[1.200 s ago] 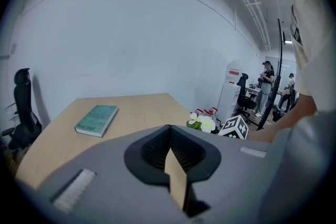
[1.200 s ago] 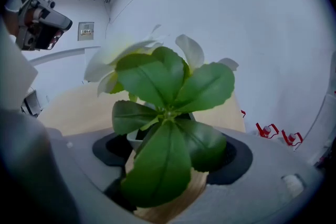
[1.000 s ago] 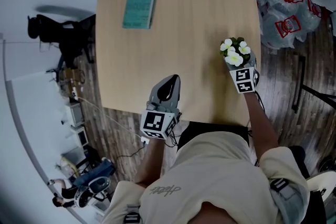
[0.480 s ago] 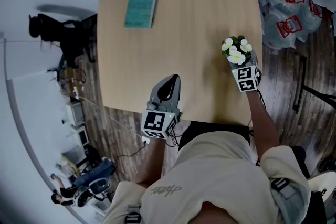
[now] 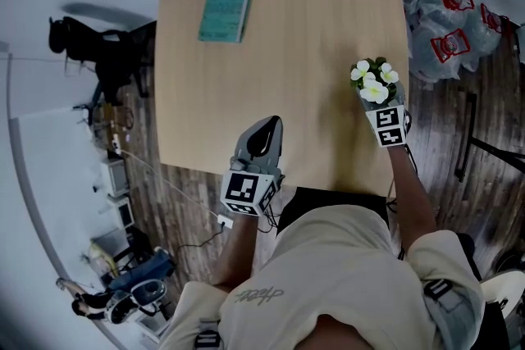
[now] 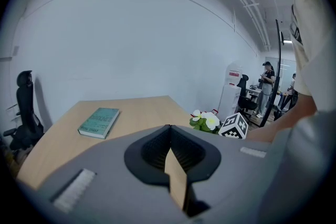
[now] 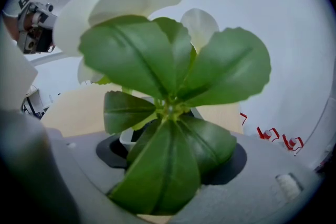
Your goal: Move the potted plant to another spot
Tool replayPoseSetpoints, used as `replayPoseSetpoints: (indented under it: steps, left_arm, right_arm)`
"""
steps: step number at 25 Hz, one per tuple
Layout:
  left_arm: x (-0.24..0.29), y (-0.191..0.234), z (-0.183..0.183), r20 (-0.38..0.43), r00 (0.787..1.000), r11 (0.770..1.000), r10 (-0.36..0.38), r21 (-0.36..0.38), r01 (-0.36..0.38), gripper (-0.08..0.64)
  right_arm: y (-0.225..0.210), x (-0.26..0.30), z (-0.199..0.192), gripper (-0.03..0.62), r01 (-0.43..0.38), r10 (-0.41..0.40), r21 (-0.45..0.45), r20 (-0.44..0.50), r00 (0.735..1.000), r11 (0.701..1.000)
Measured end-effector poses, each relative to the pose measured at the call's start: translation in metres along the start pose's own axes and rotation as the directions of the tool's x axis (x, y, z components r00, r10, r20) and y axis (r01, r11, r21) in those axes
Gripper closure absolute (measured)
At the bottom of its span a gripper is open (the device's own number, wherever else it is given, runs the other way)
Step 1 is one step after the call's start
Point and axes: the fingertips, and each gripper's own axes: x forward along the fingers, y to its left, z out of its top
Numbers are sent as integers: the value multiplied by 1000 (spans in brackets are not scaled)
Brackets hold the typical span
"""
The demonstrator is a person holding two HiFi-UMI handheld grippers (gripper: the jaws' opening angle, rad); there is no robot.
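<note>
1. Table (image 5: 312,20): pale wood top, the largest item, running from the person out to the far wall. A wood-plank floor (image 5: 484,135) shows on its right.

2. Bags (image 5: 447,37): clear plastic with red print, heaped on the floor off the table's far right corner.

3. Left gripper (image 5: 264,123): grey, with a marker cube at its back. It is held over the near edge of the table, left of centre, pointing away from the person. Its jaws are pressed together with nothing between them, as the left gripper view (image 6: 169,128) confirms.

4. Right gripper (image 5: 381,106): grey, with a marker cube. It is held at the near right of the table. Its jaws have just been closing, and the pot sits between them in the right gripper view (image 7: 173,157). Leaves cover the pads, so the pinch on the pot is likely rather than certain.

5. Book (image 5: 225,9): teal cover, lying flat on the far left part of the table, well apart from both grippers.

6. Potted plant (image 5: 373,82): white flowers and green leaves in a small white pot. It is at the table's right edge, on the near half, directly ahead of the right gripper's cube. Its leaves fill the right gripper view (image 7: 168,107).
</note>
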Motion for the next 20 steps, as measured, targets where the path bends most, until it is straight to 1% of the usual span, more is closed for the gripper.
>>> replayPoseSetpoints:
  steps: [3,10,15,20]
  left_arm:
    - [-3,-2,4,23,1000,1000,5,0,-5,543]
    - [-13,-7,4,54,999,1000,7,-7,-7,543]
    - [-27,-10,2,72,997,1000,-7,0,7,543]
    - [-46,-3,-4,105,994,1000,-19,5,19,543]
  right_arm:
    - [5,-17,5,249,-17,17,12,3,1000,1000]
    - [20,-63,24,249,-31,32,-12,40,999,999]
    - [26,-90,33,249,-4,6,-38,59,998,999]
    - [40,-110,42,249,41,-38,-36,85,996,999]
